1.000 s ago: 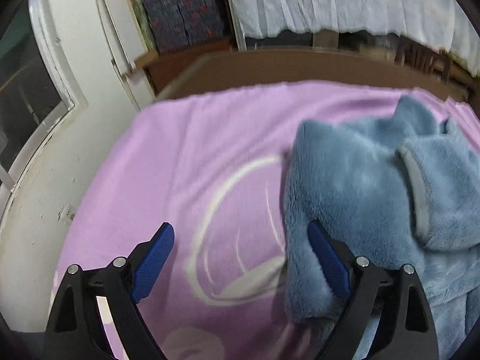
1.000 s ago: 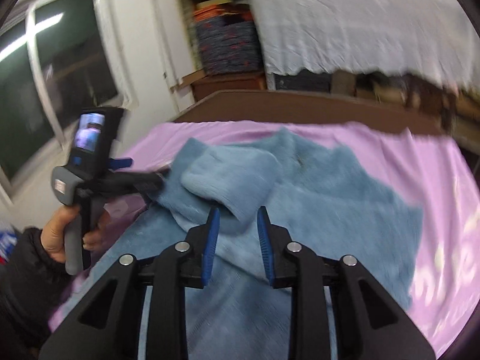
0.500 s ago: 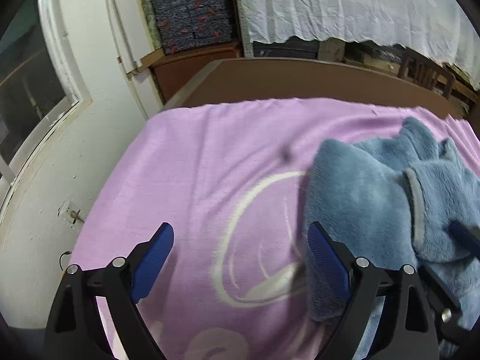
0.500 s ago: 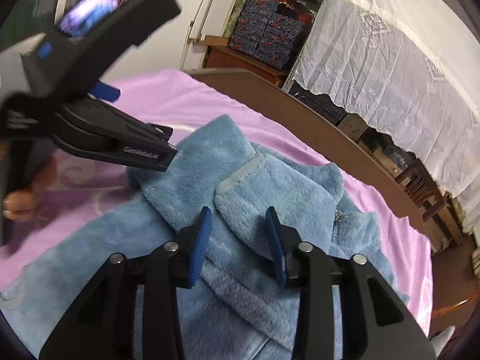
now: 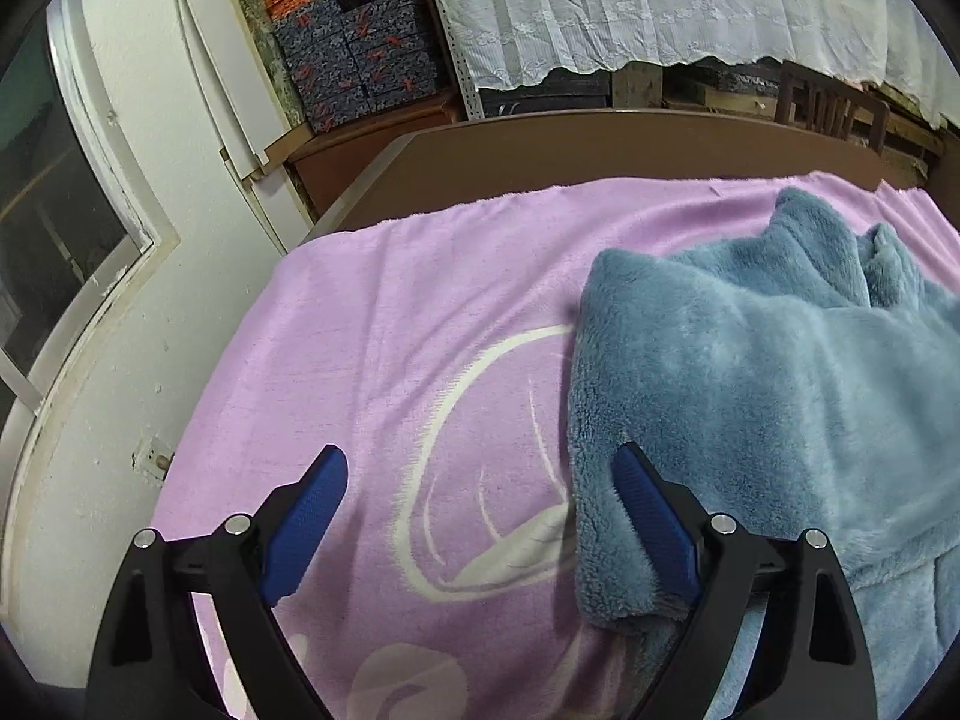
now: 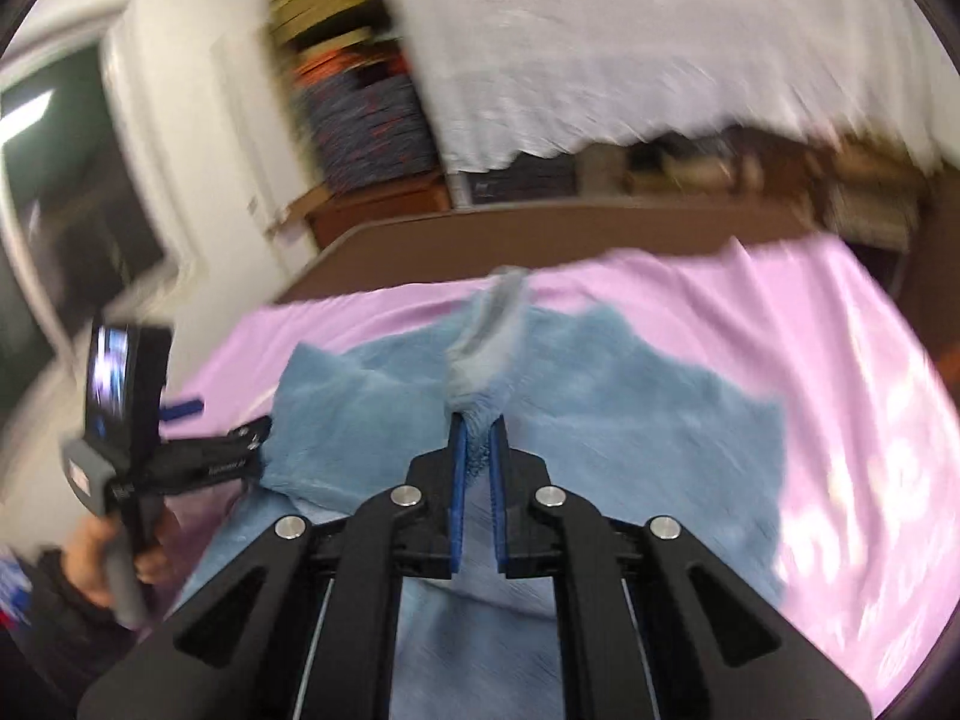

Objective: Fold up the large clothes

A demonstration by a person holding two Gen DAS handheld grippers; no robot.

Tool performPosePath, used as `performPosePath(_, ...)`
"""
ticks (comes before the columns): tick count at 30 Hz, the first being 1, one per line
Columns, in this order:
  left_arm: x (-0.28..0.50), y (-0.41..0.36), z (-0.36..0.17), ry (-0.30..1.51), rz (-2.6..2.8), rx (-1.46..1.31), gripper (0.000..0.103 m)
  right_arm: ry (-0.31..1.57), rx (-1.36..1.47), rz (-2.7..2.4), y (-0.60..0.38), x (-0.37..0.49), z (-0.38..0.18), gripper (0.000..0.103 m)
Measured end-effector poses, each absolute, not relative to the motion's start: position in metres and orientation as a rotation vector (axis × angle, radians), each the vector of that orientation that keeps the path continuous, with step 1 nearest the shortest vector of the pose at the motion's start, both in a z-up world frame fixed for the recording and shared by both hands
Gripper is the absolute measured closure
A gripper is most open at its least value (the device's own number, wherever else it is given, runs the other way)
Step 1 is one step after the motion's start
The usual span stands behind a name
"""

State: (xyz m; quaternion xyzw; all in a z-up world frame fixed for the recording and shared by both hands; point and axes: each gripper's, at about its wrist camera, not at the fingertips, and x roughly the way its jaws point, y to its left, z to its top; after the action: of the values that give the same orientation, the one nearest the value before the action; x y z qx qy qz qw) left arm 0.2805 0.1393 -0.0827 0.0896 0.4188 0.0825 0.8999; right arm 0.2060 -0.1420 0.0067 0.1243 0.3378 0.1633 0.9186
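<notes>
A large blue fleece garment (image 5: 780, 390) lies on a pink blanket (image 5: 390, 330). My left gripper (image 5: 480, 456) hangs open just above the blanket. Its right finger (image 5: 648, 504) is at the garment's left edge, and nothing is between the pads. In the right wrist view the garment (image 6: 630, 420) spreads out ahead. My right gripper (image 6: 478, 420) has its jaws closing tight on the grey-cuffed sleeve (image 6: 486, 336), which rises out of the pads. The left gripper (image 6: 258, 438) shows at the garment's left corner, held by a hand (image 6: 90, 552).
The brown bed board (image 5: 570, 150) runs along the blanket's far edge. A white wall (image 5: 150, 300) and a window border the left side. Patterned boxes (image 5: 360, 60), a white lace cloth (image 5: 660, 0) and a wooden chair (image 5: 828, 102) stand behind the bed.
My right gripper has shut on the cuffed sleeve and pulled it up off the garment; the sleeve no longer lies folded on the garment in the left wrist view. The left gripper has stayed open in place.
</notes>
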Motion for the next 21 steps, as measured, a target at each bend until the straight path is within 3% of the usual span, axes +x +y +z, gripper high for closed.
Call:
performPosePath(9, 0.275, 0.138, -0.079, 0.842, 0.19, 0.182, 0.012, 0.847, 0.581, 0.249, -0.227, 0.198, -0.066, 0.094)
performPosePath(14, 0.256, 0.129, -0.044, 0.705, 0.078, 0.108, 0.012, 0.732, 0.534, 0.284, -0.222, 0.189, -0.03, 0.094)
performPosePath(21, 0.266, 0.067, -0.038, 0.736, -0.1, 0.172, 0.012, 0.771, 0.45, 0.418, -0.168, 0.216, -0.009, 0.094)
